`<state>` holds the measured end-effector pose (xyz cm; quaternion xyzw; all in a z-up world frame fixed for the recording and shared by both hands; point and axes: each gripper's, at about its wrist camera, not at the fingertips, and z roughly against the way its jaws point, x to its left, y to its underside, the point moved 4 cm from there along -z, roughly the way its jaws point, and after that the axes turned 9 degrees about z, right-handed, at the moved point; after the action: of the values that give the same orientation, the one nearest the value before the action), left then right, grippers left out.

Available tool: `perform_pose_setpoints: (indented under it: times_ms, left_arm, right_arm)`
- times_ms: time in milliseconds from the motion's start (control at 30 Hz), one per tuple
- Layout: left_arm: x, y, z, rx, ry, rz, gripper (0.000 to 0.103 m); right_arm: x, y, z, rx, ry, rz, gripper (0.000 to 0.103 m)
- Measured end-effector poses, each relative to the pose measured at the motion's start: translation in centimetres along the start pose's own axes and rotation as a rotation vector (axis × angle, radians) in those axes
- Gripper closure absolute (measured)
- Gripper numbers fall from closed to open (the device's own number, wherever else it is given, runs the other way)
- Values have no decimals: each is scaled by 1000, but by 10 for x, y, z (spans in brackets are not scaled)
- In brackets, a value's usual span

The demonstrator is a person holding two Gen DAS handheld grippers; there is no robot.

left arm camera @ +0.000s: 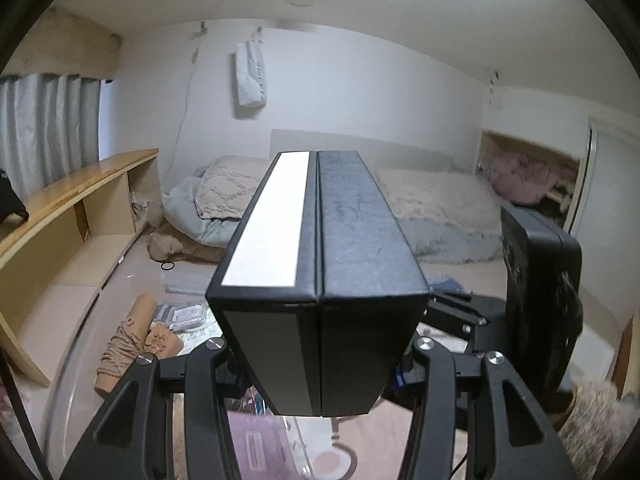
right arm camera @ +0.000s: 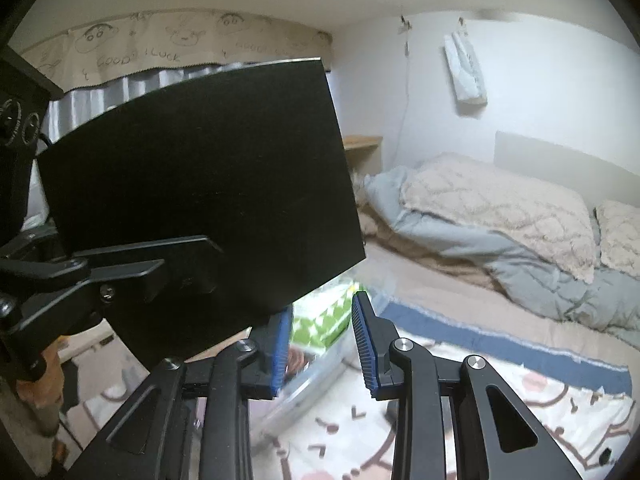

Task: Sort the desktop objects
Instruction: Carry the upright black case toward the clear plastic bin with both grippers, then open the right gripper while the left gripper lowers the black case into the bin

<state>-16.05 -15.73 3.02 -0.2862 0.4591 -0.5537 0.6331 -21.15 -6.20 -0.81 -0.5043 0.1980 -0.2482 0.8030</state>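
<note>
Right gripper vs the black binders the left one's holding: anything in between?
Nothing visible. The black binders are clamped in the left gripper, just up and left of the open right gripper. Their lower corner overlaps its left finger in the right wrist view. The right gripper holds nothing.

Two black binders [left arm camera: 320,280] – side by side, spines up, one white-labelled

A home bedroom: ahead of the tool lies a low bed [right arm camera: 500,216] with rumpled quilts; curtains [left arm camera: 44,120] hang left, above a wooden shelf [left arm camera: 80,208].
</note>
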Motion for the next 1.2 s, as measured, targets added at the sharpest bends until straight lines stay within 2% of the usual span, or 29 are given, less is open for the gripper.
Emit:
perform_pose_setpoints:
  times_ms: [133,300,533,600,900,1000,1067,1133,1200]
  left_arm:
    - [18,-6,-19,5,1,95,54]
    - [49,-4,-47,9,-30,254,54]
    - [126,10,-80,12,-36,628,54]
    - [138,16,-88,25,-36,698,54]
    - [155,46,-118,92,-92,914,54]
    - [156,51,-121,111,-142,948,54]
    - [157,50,-121,116,-159,954,45]
    - [156,47,-120,104,-155,926,13]
    - [152,42,-113,84,-173,877,4]
  right_arm:
    - [-5,-4,-18,10,16,-23,71]
    - [-18,3,-47,41,-10,-115,71]
    - [-35,22,-58,92,28,-128,71]
    - [-41,25,-56,96,32,-143,71]
    - [-45,28,-45,99,27,-126,71]
    - [-43,28,-42,97,23,-110,71]
    - [-42,27,-40,96,20,-102,71]
    - [-42,26,-39,99,18,-96,71]
    - [-43,26,-38,100,18,-94,71]
